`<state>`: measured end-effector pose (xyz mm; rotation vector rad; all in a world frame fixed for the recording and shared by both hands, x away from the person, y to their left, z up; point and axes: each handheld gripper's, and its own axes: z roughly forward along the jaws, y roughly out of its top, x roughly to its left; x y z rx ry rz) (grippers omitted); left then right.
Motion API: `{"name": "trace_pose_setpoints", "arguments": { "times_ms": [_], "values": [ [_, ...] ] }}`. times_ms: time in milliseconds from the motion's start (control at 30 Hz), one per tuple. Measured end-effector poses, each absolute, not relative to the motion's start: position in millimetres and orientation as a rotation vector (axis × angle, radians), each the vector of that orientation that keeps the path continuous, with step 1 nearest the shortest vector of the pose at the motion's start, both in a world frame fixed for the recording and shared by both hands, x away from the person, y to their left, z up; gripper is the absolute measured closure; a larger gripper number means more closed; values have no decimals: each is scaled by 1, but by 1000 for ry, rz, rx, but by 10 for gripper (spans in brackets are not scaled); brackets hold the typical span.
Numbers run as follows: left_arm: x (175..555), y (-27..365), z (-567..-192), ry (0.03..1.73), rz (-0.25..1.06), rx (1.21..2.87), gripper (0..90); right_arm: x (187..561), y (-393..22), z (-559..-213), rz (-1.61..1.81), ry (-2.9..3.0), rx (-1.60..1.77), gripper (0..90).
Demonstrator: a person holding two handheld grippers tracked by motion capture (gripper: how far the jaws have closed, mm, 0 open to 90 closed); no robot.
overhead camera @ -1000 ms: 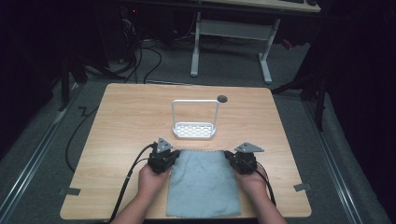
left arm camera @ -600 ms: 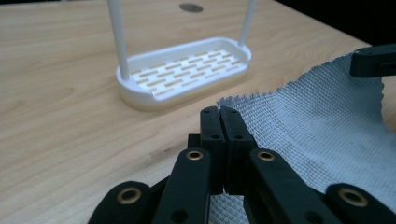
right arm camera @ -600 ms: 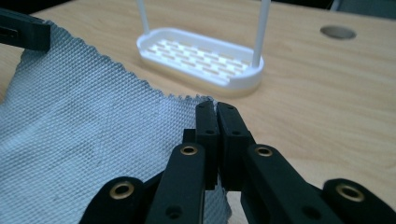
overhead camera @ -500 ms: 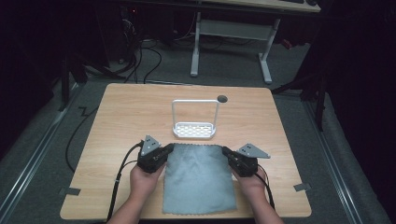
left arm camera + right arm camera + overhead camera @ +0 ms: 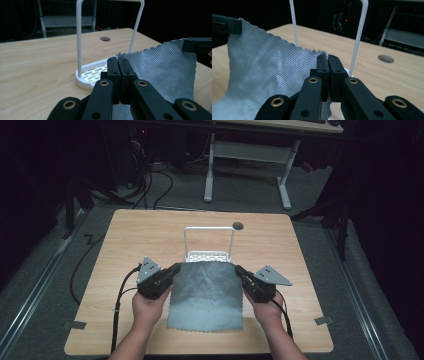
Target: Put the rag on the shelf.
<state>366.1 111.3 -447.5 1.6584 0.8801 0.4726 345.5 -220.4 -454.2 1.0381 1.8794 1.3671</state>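
With the left gripper (image 5: 173,268) and right gripper (image 5: 240,270) each clamped tight on a far corner of the grey cloth (image 5: 206,295) at lower centre, keeping both level should drape it evenly over the white rack (image 5: 209,231).

Each hand carries a black two-jaw gripper: the left gripper (image 5: 173,269) and the right gripper (image 5: 241,270) share the same build. A grey three-cornered plate sits on top of each body, and a black cable trails back from each beside the bare forearm. Up close, the flat black linkage arms carry brass-coloured pivot rings and small dark screw holes, ending in blocky rectangular fingers (image 5: 113,68).
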Motion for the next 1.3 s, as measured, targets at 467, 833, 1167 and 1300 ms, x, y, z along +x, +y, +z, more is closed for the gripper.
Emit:
{"name": "trace_pose_setpoints", "arguments": {
  "times_ms": [467,833,1167,1300],
  "values": [
    [372,115,-401,815,556,1573,898,354,-217,-408,1435,1763,970,887],
    [385,118,-361,774,631,1525,899,362,-219,-371,1462,1684,924,888],
    [397,123,-343,758,659,1502,899,371,-222,-347,1468,1651,896,888],
    [408,124,-347,734,653,1497,899,379,-221,-346,1459,1652,906,888]
  ]
}}
